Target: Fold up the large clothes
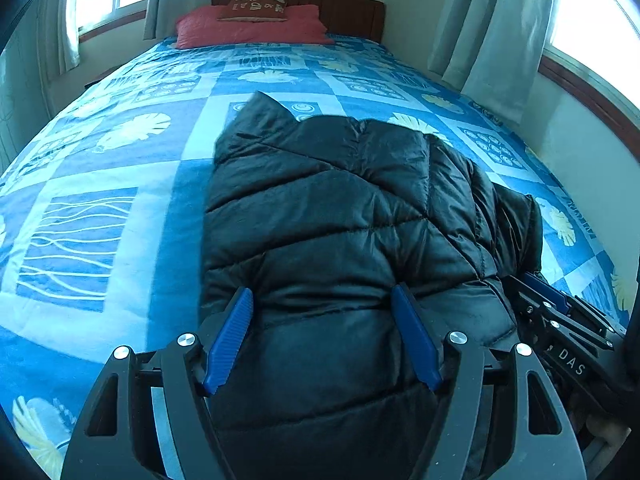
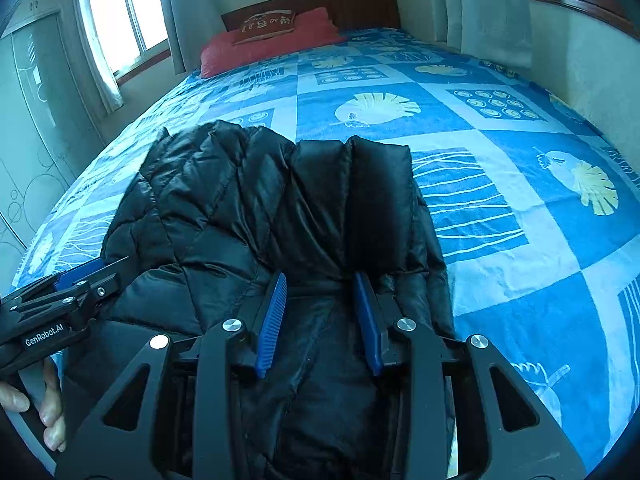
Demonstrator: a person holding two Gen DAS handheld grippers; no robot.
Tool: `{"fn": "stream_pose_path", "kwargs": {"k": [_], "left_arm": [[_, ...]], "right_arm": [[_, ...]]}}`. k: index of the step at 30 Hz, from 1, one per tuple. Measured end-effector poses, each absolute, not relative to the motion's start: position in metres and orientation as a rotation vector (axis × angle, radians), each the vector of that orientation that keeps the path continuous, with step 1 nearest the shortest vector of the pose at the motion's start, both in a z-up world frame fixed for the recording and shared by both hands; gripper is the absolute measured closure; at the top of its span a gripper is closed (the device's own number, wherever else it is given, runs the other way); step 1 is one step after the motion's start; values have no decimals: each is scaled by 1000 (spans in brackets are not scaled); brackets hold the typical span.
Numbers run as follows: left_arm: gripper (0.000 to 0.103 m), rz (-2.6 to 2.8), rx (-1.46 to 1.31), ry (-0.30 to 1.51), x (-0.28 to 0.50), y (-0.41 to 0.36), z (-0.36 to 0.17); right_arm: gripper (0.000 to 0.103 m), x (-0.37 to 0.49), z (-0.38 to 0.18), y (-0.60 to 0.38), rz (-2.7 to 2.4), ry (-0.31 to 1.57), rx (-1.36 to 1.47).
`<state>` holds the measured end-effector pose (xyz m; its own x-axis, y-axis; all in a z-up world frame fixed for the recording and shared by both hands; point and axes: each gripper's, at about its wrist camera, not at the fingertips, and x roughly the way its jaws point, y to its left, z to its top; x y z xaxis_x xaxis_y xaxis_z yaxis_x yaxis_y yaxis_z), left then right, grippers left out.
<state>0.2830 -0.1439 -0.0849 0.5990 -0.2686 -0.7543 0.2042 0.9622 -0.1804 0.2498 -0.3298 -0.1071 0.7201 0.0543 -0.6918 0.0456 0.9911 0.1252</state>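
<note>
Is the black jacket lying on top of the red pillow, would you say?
No. The jacket lies on the blue bedspread near the foot, well apart from the red pillow by the headboard.

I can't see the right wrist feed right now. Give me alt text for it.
A black puffer jacket lies bunched on a bed with a blue patterned bedspread, and the right claw sits partly open low over its near end, padding between its blue fingers. The left claw enters at lower left, with red pillows by the headboard.
</note>
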Motion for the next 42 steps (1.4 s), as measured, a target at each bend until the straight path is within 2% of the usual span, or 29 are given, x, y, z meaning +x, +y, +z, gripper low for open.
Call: {"fn": "stream_pose_path", "kwargs": {"k": [6,8,16,23,26,28,30,32,37,42], "left_arm": [[33,-225,-237,877,265,-106,-70],[32,-198,-324,866,258,-90,-70],[22,-254,-826,997,255,-52,-127],[15,-252,-1044,1013,272,-48,-149],[12,-262,-1130,1023,278,-49,-161],[12,-267,-1137,1025,279,-48,-162],[13,-281,-1114,1031,281,-51,-160],[15,-291,-1101,1034,282,-52,-159],[22,-327,-1079,1029,285,-53,-152],[26,-356,-1059,1012,288,-36,-140]], "right_arm": [[50,225,-84,-336,-21,710,172],[38,219,-79,-343,-48,693,182],[27,234,-113,-383,-14,808,428],[13,251,-150,-416,75,838,728],[11,257,-158,-419,107,836,774],[11,260,-160,-418,120,844,763],[17,263,-160,-414,143,857,744],[34,264,-162,-412,177,861,761],[55,257,-159,-409,214,824,806],[63,256,-146,-394,263,783,816]]}}
